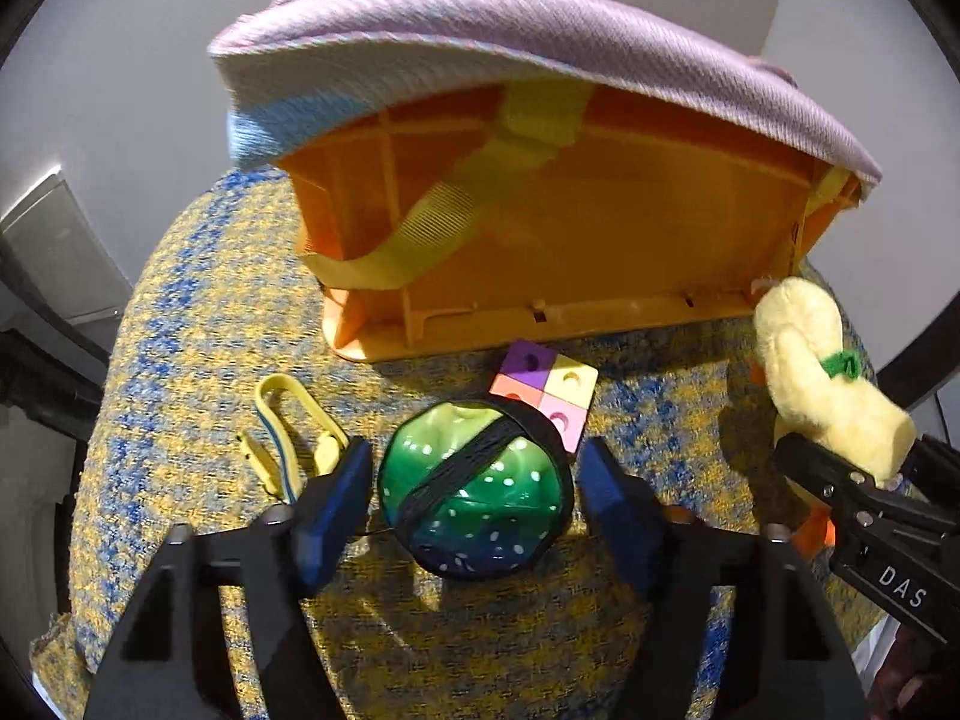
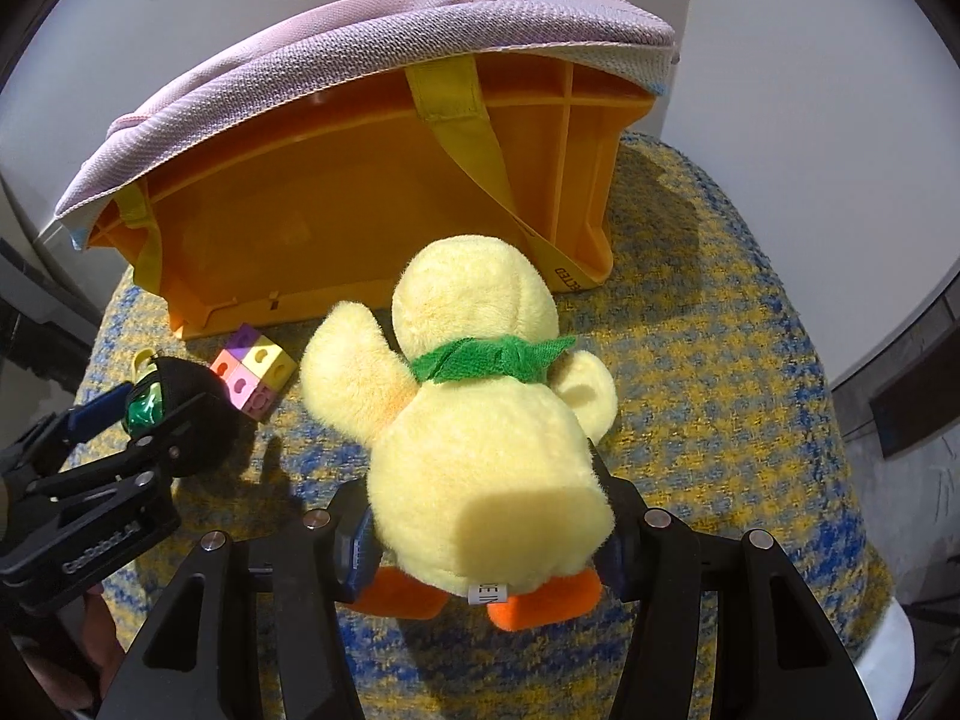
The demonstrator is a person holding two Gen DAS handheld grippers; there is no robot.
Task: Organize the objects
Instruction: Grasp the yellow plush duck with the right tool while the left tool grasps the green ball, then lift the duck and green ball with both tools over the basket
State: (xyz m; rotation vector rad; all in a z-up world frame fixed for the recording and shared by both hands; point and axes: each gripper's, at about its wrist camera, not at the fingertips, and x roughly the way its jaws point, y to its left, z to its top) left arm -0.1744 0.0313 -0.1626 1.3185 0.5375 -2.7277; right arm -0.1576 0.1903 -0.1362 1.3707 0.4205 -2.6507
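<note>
Looking over both wrist views, I see the counter (image 1: pixel 198 324) first: it wears a woven yellow-and-blue cloth and carries everything else. Toward the back stands the orange crate (image 1: pixel 600 228), tipped on its side so that its hollow faces me, with a yellow strap (image 1: pixel 444 222) hanging slack across the opening. A pink cloth (image 1: pixel 540 30) lies draped over the crate's upper edge.

Next in size is the yellow plush duck (image 2: pixel 480 450), with a green scarf (image 2: pixel 486 357) tied around its neck and orange feet (image 2: pixel 543 600) below. I have it in my right gripper (image 2: pixel 480 552): the pads press into the duck's body from both sides, and the toy is seen from behind, head pointing toward the crate. In the left wrist view the same duck shows at the right edge, just beside the crate's near corner.

Then comes the green ball (image 1: pixel 474 489), dotted white, shading to blue underneath and wrapped by black bands. It sits on the cloth between the fingers of my left gripper (image 1: pixel 474 492). The jaws stand on either side of it; a sliver of cloth shows between each blue pad and the ball, so I read the gripper as not pressing yet.

Just behind the ball, touching or nearly so, lies a block of small cubes (image 1: pixel 549 390) in purple, yellow, orange and pink. Left of the ball, beside the left pad, rests a yellow loop (image 1: pixel 294 426) with a blue stripe.
</note>
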